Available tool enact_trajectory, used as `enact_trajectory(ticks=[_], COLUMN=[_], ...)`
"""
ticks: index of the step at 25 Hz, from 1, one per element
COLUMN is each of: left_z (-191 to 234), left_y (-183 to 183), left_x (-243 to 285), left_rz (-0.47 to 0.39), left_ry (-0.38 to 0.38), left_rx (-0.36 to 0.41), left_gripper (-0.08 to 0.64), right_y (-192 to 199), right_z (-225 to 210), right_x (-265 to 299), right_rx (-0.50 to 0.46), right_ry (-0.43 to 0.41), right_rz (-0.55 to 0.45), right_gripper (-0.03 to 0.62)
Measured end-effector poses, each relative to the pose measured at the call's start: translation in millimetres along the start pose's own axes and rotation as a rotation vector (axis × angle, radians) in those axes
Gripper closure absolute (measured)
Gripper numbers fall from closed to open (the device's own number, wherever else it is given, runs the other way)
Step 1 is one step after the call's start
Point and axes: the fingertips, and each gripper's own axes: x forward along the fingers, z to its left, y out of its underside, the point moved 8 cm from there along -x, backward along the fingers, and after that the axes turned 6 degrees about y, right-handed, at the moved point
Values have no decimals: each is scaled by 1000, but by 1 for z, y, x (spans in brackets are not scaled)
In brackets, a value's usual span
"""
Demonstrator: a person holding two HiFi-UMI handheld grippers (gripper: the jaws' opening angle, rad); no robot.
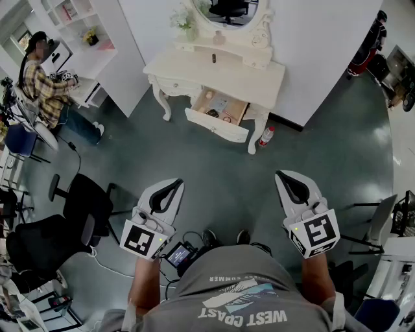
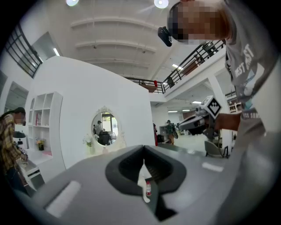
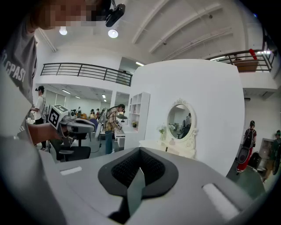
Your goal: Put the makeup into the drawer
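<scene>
The white vanity table [image 1: 259, 81] stands across the grey floor, well ahead of me, with an oval mirror [image 1: 228, 11] above it. Its drawer [image 1: 217, 124] is pulled out, and small items lie inside. A small dark makeup item [image 1: 213, 58] stands on the tabletop, with a pinkish bottle [image 1: 218, 39] behind it. My left gripper [image 1: 171, 184] and right gripper [image 1: 284, 175] are held low in front of my body, far from the table. Both are shut with nothing in them. The mirror [image 2: 104, 128] also shows in the left gripper view, and again as the mirror [image 3: 179, 121] in the right gripper view.
A red-capped bottle [image 1: 266, 135] stands on the floor by the table's right leg. A person in a plaid shirt [image 1: 45, 84] works at a desk at the far left. Black office chairs [image 1: 84, 207] stand to my left, and another chair [image 1: 382, 220] to my right.
</scene>
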Motion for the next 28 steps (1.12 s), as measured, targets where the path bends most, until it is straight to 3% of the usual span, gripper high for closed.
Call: enact_trajectory(ticks=[17, 24, 28], left_z=[61, 76, 90], left_y=[18, 22, 18], left_x=[-27, -2, 18], left_rz=[-34, -21, 5], left_ry=[34, 26, -18], left_rx=[-5, -14, -7], left_gripper=[558, 558, 560], right_y=[-22, -20, -20], right_z=[48, 23, -2], right_x=[41, 70, 102], right_rx=[-11, 34, 55], right_ry=[50, 21, -13], right_rz=[-8, -23, -45], right_gripper=[592, 591, 591])
